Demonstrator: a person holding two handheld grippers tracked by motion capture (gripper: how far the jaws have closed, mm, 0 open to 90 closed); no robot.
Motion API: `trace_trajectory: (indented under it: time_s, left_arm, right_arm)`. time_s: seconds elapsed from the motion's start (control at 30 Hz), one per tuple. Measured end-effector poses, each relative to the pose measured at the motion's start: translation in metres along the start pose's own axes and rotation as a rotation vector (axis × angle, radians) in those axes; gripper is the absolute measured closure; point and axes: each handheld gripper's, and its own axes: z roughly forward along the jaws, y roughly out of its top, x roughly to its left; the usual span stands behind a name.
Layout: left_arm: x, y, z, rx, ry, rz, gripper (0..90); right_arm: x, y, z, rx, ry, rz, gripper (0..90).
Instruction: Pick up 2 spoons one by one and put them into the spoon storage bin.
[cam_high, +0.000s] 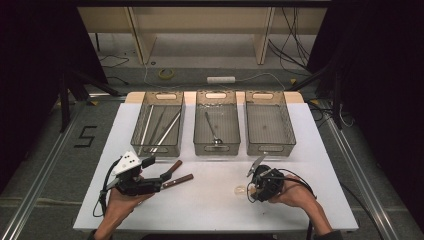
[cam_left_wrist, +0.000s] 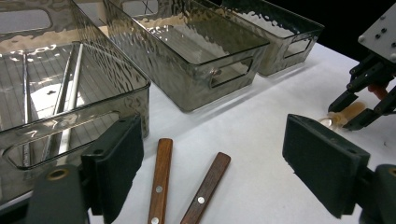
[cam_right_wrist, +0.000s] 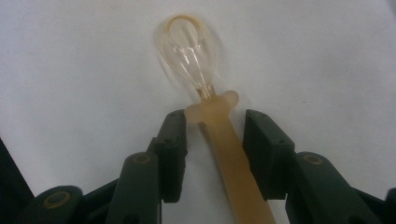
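A pale translucent plastic spoon (cam_right_wrist: 224, 154) lies on the white table, its clear bowl pointing away in the right gripper view. My right gripper (cam_right_wrist: 215, 135) straddles its handle; a gap shows on the left side, so the pads are not pressing. From above, that gripper (cam_high: 252, 187) points left at the spoon (cam_high: 241, 190). Two wooden-handled utensils (cam_left_wrist: 161, 177) (cam_left_wrist: 208, 186) lie side by side on the table. My left gripper (cam_left_wrist: 210, 172) stands wide open over them, holding nothing. It (cam_high: 167, 177) sits at the front left in the high view.
Three smoky clear bins stand in a row at the back of the table. The left bin (cam_high: 157, 148) holds several metal sticks, the middle bin (cam_high: 216, 148) a metal spoon (cam_high: 212, 131), and the right bin (cam_high: 270, 149) looks bare. The table's front edge is close to both hands.
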Motion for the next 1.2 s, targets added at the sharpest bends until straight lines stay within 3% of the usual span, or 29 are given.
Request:
trace_trajectory:
  time_s: [0.33, 0.5, 0.93, 1.2]
  left_arm:
    - [-0.001, 0.0, 0.0, 0.002, 0.003, 0.003, 20.0]
    - [-0.001, -0.001, 0.001, 0.004, 0.002, 0.003, 20.0]
    - [0.0, 0.0, 0.0, 0.001, 0.003, 0.005, 20.0]
    - [0.0, 0.0, 0.0, -0.001, 0.006, 0.005, 20.0]
  right_arm:
    - [0.002, 0.0, 0.0, 0.006, -0.015, -0.016, 64.4]
    - [0.002, 0.0, 0.0, 0.004, -0.015, -0.035, 75.0]
    - [0.004, 0.001, -0.001, 0.006, -0.014, -0.046, 78.7]
    - [0.001, -0.001, -0.011, -0.053, 0.01, -0.024, 79.1]
